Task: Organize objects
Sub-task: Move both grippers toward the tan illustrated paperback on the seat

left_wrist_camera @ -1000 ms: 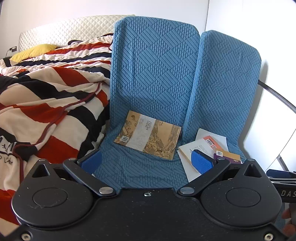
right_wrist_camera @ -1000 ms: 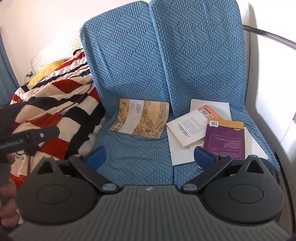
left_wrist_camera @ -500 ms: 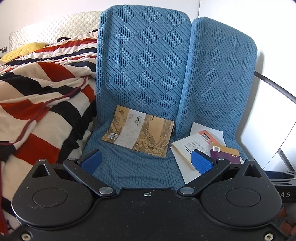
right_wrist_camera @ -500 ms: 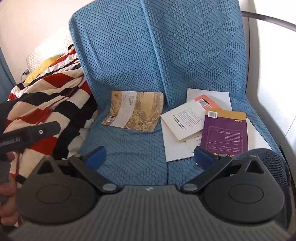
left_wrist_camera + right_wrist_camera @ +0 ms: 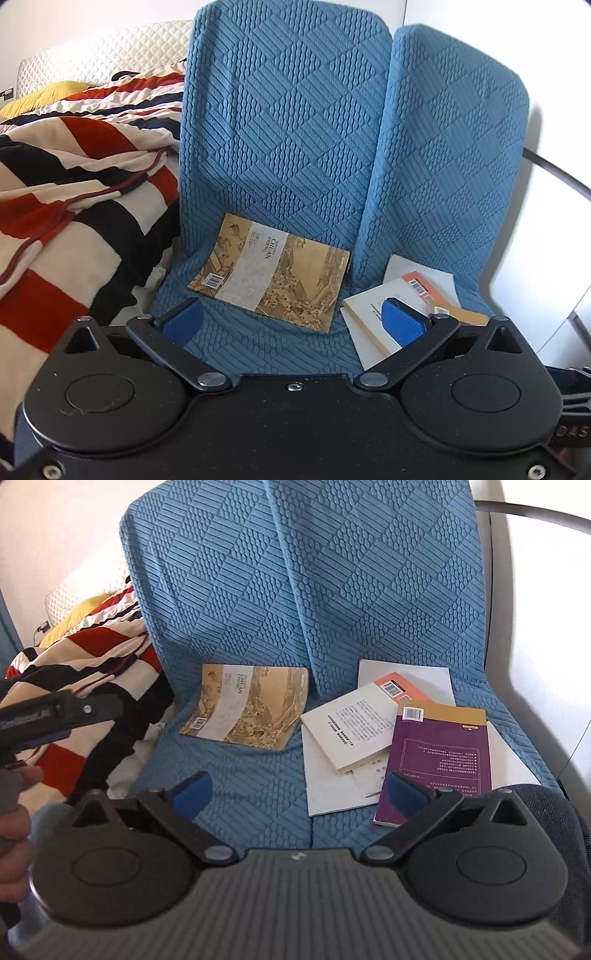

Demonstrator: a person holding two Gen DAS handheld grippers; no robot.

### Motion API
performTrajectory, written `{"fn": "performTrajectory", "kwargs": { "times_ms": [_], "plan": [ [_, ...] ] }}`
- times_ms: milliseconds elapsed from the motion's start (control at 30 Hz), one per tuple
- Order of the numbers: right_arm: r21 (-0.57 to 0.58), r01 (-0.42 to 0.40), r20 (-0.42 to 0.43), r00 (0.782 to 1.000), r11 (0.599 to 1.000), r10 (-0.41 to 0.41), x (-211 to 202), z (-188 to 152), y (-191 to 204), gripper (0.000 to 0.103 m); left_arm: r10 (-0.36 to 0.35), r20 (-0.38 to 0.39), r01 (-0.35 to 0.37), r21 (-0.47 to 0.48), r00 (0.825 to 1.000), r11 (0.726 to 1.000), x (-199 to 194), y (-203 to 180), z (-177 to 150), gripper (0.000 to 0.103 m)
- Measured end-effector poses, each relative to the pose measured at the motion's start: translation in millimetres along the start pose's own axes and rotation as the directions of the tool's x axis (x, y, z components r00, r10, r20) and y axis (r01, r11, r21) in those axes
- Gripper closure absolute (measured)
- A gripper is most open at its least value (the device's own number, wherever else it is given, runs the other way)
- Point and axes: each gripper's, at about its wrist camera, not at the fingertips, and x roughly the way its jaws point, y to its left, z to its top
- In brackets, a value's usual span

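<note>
Two blue seats (image 5: pixel 280 147), books scattered on the cushions. Left gripper (image 5: pixel 291 319) — fingers spread wide, empty — faces the yellow book (image 5: pixel 271 271), which lies flat and alone on the left cushion, straight ahead of the gap between the fingers and touching neither. Its long axis runs across the seat, slanting toward the lower right; the near long edge is the one presented to the fingers.

Right gripper (image 5: pixel 297 794) — likewise wide open and empty — faces the loose pile on the right cushion: purple book (image 5: pixel 445 749) on top and nearest, its near corner just beside the right finger (image 5: pixel 404 794); white book (image 5: pixel 352 725) askew to its left; an orange cover (image 5: pixel 400 686) and white sheets (image 5: pixel 332 786) beneath. The purple book's long axis points away from the gripper.

Judgement: each gripper is nearer its own side's books, so the yellow book falls to the left, the pile to the right. Nothing is gathered yet.
</note>
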Motion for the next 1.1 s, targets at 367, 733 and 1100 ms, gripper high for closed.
{"fn": "performTrajectory", "kwargs": {
  "times_ms": [367,733,1100],
  "plan": [
    [-0.061,0.006,0.023,1.000,0.998,-0.004,26.8,11.4,3.2,0.000,0.006,-0.023,-0.006,0.002,1.000,1.000,55.3,3.9,2.0,0.000],
    [-0.080,-0.007,0.025,1.000,0.997,0.009,84.2,16.8,6.1,0.000,0.058,-0.041,-0.059,-0.015,0.997,0.998,105.4,26.2,7.8,0.000],
    [-0.116,-0.041,0.019,0.999,0.992,0.043,125.3,31.4,3.2,0.000,0.078,-0.079,-0.079,-0.006,0.994,0.997,165.5,31.0,24.4,0.000]
  ]
}}
